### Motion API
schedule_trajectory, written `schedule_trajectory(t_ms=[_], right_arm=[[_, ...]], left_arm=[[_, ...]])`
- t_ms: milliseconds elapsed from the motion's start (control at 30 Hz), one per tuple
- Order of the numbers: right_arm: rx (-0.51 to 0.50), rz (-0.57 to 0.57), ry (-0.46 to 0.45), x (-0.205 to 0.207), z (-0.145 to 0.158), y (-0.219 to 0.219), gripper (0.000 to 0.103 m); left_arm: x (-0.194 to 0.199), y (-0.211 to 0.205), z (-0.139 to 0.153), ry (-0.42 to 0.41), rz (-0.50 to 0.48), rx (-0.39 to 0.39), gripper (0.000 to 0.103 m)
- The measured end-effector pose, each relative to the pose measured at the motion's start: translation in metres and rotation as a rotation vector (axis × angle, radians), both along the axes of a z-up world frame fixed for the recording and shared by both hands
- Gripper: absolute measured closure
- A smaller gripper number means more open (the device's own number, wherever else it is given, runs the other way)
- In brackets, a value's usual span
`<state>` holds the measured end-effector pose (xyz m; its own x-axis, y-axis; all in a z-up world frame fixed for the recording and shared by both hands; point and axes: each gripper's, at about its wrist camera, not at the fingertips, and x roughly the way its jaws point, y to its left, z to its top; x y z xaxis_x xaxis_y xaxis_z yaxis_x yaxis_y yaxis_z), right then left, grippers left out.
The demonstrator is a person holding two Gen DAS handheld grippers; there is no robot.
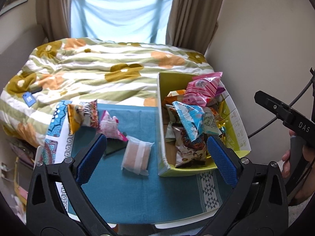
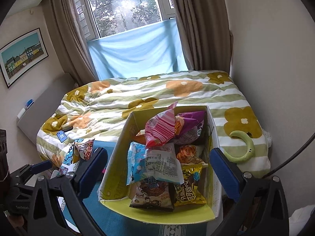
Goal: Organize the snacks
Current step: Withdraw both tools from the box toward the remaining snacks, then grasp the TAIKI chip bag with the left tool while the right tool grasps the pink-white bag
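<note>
A yellow-green cardboard box (image 1: 161,122) full of snack packets stands on a teal cloth (image 1: 141,192); it also shows in the right wrist view (image 2: 116,163). Left of it on the cloth lie a clear pack of pinkish wafers (image 1: 136,156), a pink packet (image 1: 110,126) and an orange-and-red packet (image 1: 82,116). My left gripper (image 1: 156,153) is open and empty, above the cloth near the wafer pack and the box's front corner. My right gripper (image 2: 158,169) is open and empty, its fingers either side of the box. A blue-and-white packet (image 2: 153,165) tops the pile.
A bed with a floral green-striped duvet (image 1: 98,68) lies behind the table. A blue tag (image 1: 29,98) and a green crescent-shaped object (image 2: 246,147) lie on it. The wall is close on the right. The other gripper's black body (image 1: 285,116) shows at the right edge.
</note>
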<state>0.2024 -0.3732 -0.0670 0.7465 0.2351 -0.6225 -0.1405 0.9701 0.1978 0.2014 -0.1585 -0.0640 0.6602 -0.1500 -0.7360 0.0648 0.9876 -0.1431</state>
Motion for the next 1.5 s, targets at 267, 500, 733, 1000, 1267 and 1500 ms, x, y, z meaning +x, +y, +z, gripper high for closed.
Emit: schedule_trajectory(t_ms=[267,500,733,1000,1267,1500], right_arm=[[-0.015,0.054,-0.036,-0.028,0.019,0.042,0.000],[-0.010,0.051,-0.068,-0.054,0.019,0.096,0.000],[-0.012,-0.012,-0.061,-0.068,0.015,0.159,0.000],[-0.009,-0.095,-0.024,-0.063,-0.001,0.222,0.000],[-0.007,-0.107,0.043,-0.037,-0.032,0.268,0.000],[-0.050,-0.055,0.129,0.012,-0.079,0.285,0.000]], left_arm=[[-0.042,0.066,0.015,-0.055,0.078,0.017,0.002],[-0.055,0.132,0.016,-0.058,0.056,0.015,0.002],[-0.050,0.197,0.016,-0.051,-0.022,0.016,0.002],[-0.019,0.251,0.002,-0.037,-0.161,0.048,0.002],[0.059,0.261,-0.034,0.062,-0.337,0.130,0.002],[0.126,0.246,-0.083,0.167,-0.434,0.200,0.002]])
